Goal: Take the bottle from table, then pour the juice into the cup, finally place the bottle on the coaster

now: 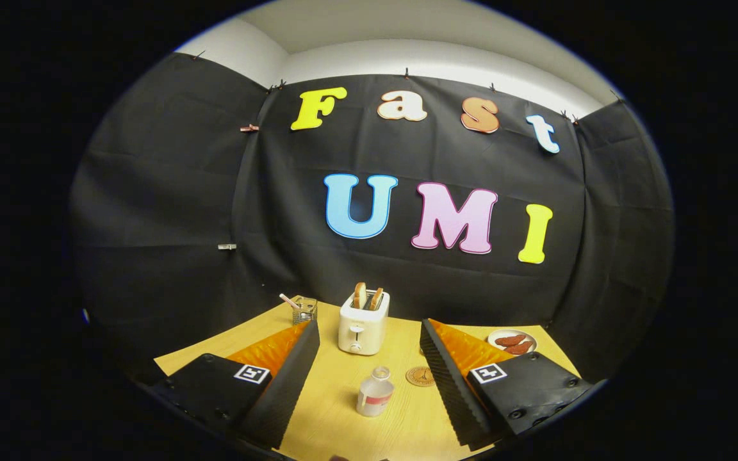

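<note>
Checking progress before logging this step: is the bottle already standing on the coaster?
No, the bottle stands on the table beside the coaster, between the fingers of the open hand-held gripper.

Toaster (362, 330) holding toast (368, 297); plate (512, 342) of sausages.

Gripper-mounted fisheye, low over table (330, 410)

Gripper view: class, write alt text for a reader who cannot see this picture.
The hand-held gripper hovers open above a wooden table, its fingers either side of a small upright bottle standing just ahead. A round coaster lies beside the bottle; beyond stand a toaster with two slices, a glass cup and a plate of food.
</note>
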